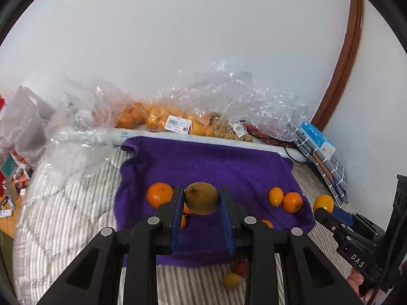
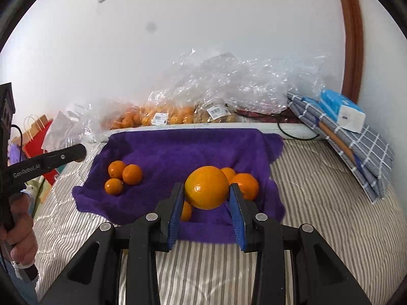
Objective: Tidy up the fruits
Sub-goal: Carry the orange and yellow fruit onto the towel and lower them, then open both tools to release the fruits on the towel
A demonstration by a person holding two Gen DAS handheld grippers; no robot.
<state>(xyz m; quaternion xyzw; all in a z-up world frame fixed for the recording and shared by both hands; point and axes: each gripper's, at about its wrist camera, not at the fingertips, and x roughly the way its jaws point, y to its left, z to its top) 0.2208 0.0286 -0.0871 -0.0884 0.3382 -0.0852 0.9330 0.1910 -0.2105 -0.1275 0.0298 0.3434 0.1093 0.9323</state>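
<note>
The left gripper (image 1: 202, 198) clamps a brownish-green oval fruit (image 1: 201, 197) between its blue pads (image 1: 178, 211), above a purple terry towel (image 1: 203, 162) spread on a grey-striped quilt (image 1: 63, 216). A round orange tangerine (image 1: 159, 194) sits just left of the left finger. To the right lie two smaller oranges (image 1: 284, 199). Farther right, the right gripper (image 1: 328, 212) holds an orange fruit (image 1: 323, 202). Beyond the tips, clear plastic bags of fruit (image 1: 178, 119) line the white wall (image 1: 178, 38).

Brown-green fruit (image 1: 201, 198) gripped aloft, orange (image 2: 206, 187) likewise, above purple towel (image 2: 178, 152)
</note>
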